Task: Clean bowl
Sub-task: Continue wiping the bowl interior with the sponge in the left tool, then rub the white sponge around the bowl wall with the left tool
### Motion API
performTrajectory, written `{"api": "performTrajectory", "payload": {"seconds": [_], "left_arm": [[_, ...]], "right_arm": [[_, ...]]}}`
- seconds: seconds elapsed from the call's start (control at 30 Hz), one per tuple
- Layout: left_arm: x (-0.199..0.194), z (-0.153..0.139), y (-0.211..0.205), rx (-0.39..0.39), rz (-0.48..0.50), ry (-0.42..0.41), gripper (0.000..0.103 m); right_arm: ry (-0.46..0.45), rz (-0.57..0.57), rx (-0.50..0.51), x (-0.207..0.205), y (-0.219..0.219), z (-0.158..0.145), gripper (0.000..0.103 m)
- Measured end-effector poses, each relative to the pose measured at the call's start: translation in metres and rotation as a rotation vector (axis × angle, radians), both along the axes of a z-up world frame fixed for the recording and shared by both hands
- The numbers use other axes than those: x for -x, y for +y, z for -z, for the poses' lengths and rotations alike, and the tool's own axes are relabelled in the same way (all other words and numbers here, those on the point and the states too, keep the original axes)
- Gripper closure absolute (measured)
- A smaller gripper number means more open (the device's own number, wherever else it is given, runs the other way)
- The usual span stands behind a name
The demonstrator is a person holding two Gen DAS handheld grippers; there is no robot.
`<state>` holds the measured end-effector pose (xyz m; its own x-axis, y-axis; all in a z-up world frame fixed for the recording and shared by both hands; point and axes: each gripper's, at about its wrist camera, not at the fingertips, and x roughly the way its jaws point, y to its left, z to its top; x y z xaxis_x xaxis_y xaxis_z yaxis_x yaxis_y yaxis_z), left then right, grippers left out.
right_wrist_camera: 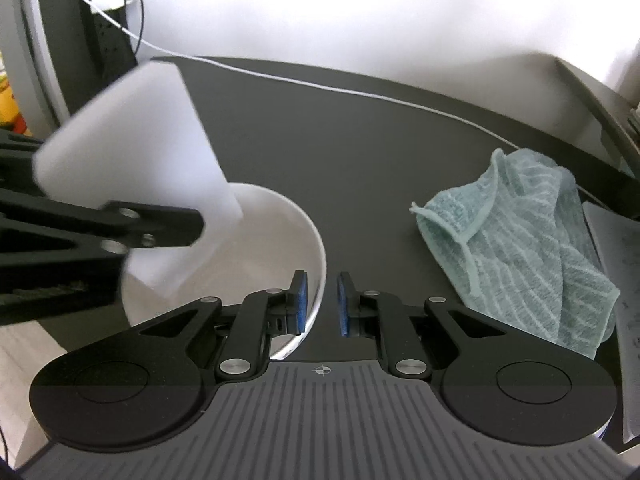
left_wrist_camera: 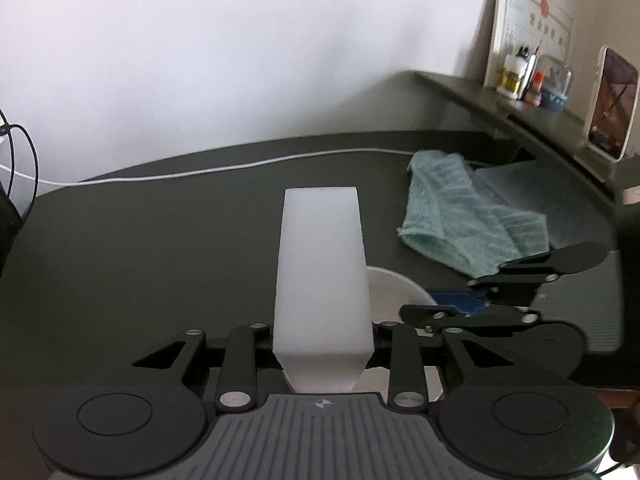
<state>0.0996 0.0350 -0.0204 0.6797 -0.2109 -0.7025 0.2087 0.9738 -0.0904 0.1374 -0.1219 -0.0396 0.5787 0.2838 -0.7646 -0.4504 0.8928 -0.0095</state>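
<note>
Your left gripper (left_wrist_camera: pixel 322 356) clamped on a white sponge block (left_wrist_camera: pixel 320 272), your right gripper (right_wrist_camera: pixel 322 300) slightly parted, blue pads (right_wrist_camera: pixel 303 304) astride the rim of the glossy white bowl (right_wrist_camera: pixel 276 232), unclosed, teal cloth (right_wrist_camera: pixel 520 248) to its right on the dark table (right_wrist_camera: pixel 340 140).

Soft daylight, no hard shadows. Wall (right_wrist_camera: pixel 400 20) blown out to white above the dark desk (right_wrist_camera: pixel 320 140). Sponge (right_wrist_camera: pixel 128 152) smeared by motion blur; shelf (left_wrist_camera: pixel 520 100) right of the sponge also blurred. Fisheye bends the desk edge; dark vignette in corners. Faint sheen on desk beside towel (left_wrist_camera: pixel 460 212).
</note>
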Motion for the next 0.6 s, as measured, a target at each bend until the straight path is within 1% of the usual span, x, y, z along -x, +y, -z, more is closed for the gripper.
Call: {"api": "performTrajectory", "payload": {"seconds": [0.07, 0.13, 0.2, 0.3, 0.43, 0.6], "left_arm": [[-0.002, 0.002, -0.001, 0.012, 0.001, 0.012, 0.072], [-0.006, 0.007, -0.003, 0.010, -0.018, 0.030, 0.072], [-0.008, 0.007, -0.005, 0.011, -0.029, 0.037, 0.072], [-0.007, 0.002, -0.007, 0.005, -0.027, 0.030, 0.068], [-0.006, -0.001, -0.008, 0.004, -0.029, 0.027, 0.068], [-0.014, 0.000, -0.009, 0.005, -0.047, 0.038, 0.067]], "right_arm": [[0.000, 0.002, -0.009, 0.001, -0.002, -0.002, 0.086], [-0.001, 0.002, -0.016, 0.002, -0.004, -0.003, 0.083], [-0.001, 0.000, -0.020, 0.004, -0.006, -0.003, 0.078], [-0.001, 0.004, -0.021, 0.004, -0.008, -0.003, 0.075], [-0.004, 0.006, -0.020, 0.006, -0.008, -0.003, 0.075], [-0.005, 0.006, -0.022, 0.009, -0.008, -0.003, 0.075]]}}
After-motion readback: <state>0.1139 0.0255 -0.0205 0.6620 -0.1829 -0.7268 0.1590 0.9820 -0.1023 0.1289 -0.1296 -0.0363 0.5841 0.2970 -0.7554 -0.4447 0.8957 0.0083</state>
